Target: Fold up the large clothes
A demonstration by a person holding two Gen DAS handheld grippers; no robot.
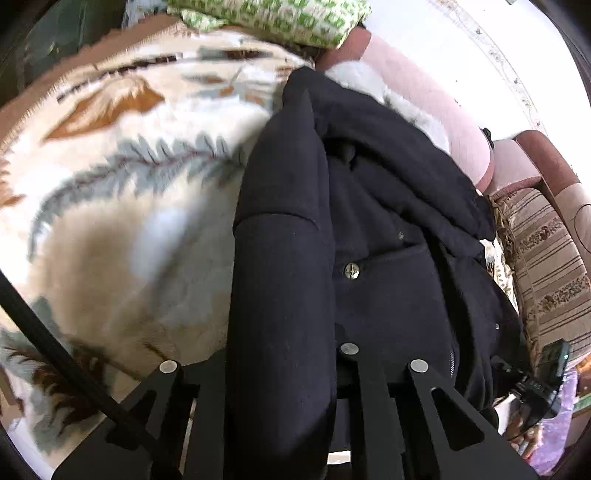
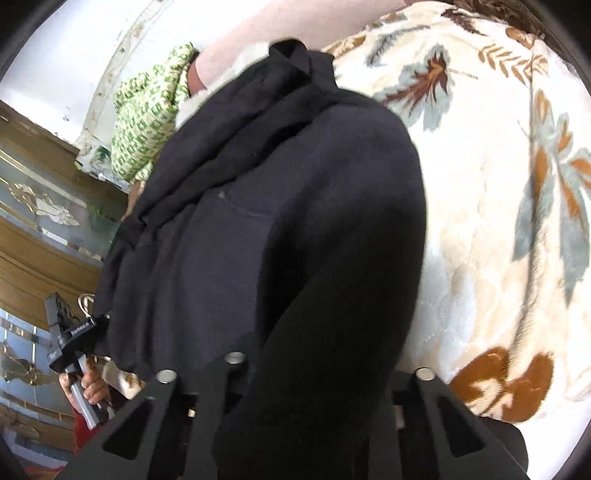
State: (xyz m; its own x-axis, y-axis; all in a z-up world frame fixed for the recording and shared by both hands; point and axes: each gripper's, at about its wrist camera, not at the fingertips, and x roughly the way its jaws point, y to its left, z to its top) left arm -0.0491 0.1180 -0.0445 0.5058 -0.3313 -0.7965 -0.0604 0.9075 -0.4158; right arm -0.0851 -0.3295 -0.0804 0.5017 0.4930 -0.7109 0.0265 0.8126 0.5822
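A large black jacket (image 1: 369,229) lies on a cream blanket with a leaf print (image 1: 122,206). My left gripper (image 1: 282,365) is shut on one black sleeve (image 1: 280,295), which runs up between its fingers. My right gripper (image 2: 321,365) is shut on the jacket's other sleeve (image 2: 332,295), which drapes over the jacket body (image 2: 229,236). In the left wrist view the right gripper (image 1: 546,373) shows at the jacket's far right edge. In the right wrist view the left gripper (image 2: 70,343) shows at the jacket's left edge, held by a hand.
A green and white patterned cloth (image 1: 280,18) lies at the head of the blanket. A pink padded headboard (image 1: 436,99) and a striped brown cushion (image 1: 550,266) border the jacket's side. A wooden cabinet with glass panels (image 2: 40,206) stands beyond the bed.
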